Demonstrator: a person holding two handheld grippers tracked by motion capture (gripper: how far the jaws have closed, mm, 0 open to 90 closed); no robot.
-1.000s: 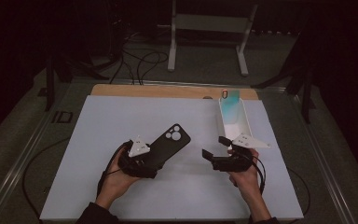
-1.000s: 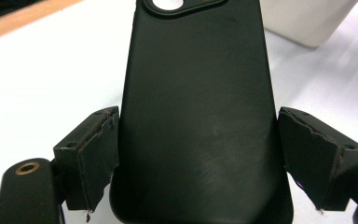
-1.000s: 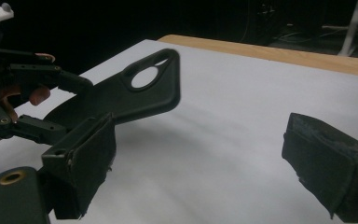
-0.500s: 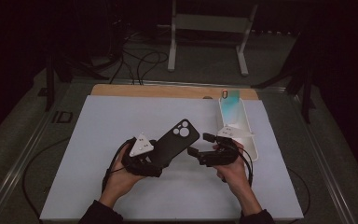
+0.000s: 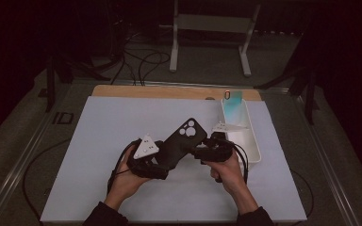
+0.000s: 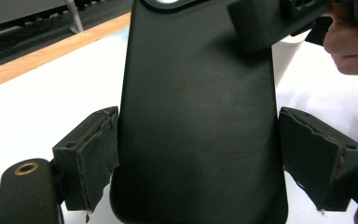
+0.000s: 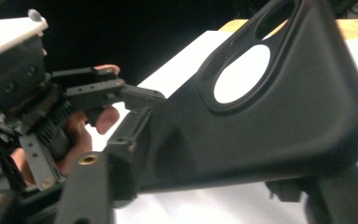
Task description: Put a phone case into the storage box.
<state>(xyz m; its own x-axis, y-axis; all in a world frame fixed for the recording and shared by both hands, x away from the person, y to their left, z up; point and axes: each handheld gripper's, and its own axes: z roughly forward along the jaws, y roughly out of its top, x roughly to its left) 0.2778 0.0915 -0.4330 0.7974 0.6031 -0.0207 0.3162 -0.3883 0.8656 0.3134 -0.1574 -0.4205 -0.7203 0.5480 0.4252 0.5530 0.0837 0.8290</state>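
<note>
Plainly, the black case (image 5: 181, 140) is held above the mat's (image 5: 99, 141) near middle, its lower end clamped across its width by the left gripper (image 5: 162, 162). The right gripper (image 5: 195, 149) has just been closing and now pinches its side edge. It looks light, bendy and hollow, best gripped by its rims. A white tray (image 5: 250, 141) lies near the right edge; the left half offers room.

a table (image 5: 37, 141) with a metal rim carries a wooden board (image 5: 169, 92), its far strip bare, with a white sheet (image 5: 113, 122) lying flat over most of it. on the sheet's far right stands a narrow white tray (image 5: 250, 141), running near to far.
</note>
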